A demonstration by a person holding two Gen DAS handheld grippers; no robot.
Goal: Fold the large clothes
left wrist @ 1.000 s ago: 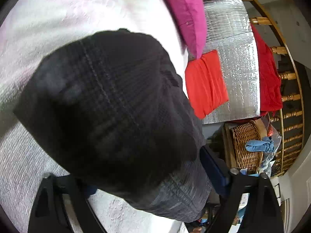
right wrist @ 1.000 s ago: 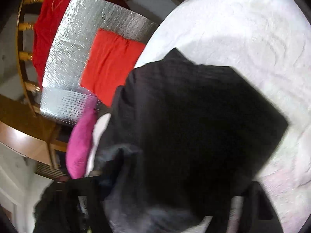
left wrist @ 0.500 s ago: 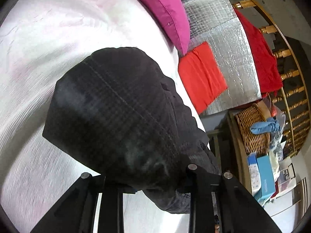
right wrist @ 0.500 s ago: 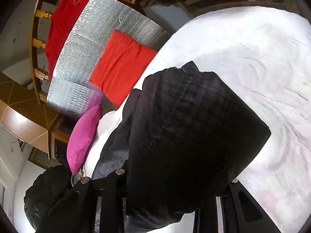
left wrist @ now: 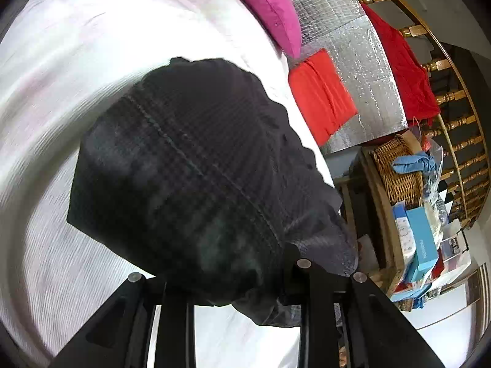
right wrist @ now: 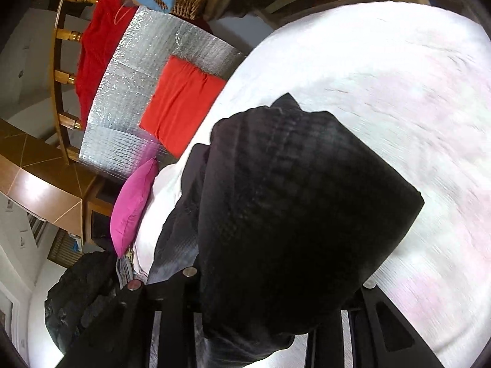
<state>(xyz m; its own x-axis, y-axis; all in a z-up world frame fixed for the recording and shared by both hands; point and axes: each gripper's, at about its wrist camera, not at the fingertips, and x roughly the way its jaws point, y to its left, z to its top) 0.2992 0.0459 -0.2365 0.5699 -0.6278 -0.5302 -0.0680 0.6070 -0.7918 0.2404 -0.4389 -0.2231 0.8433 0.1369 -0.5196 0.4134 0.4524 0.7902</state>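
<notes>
I have the dark checked garment (left wrist: 196,178) folded into a thick pad, and it hangs from both claws over the white bedspread (left wrist: 76,61), its far end seeming to trail on the cover. In the right wrist view the same garment (right wrist: 294,214) fills the middle, draped over the fingers. I judge the folding itself is done or nearly so, and this step is carrying the bundle across the bed. Next I need to keep both hands level and matched so the layers do not slide apart, then lower it flat somewhere clear.

My left gripper (left wrist: 242,279) is clamped on the near edge of the cloth, jaws narrow with fabric bunched between them. My right gripper (right wrist: 273,303) is likewise pinched on the cloth, though the fabric hides its tips.

Beyond the bed lie a pink cushion (left wrist: 267,6) and a red cushion (left wrist: 322,92).
</notes>
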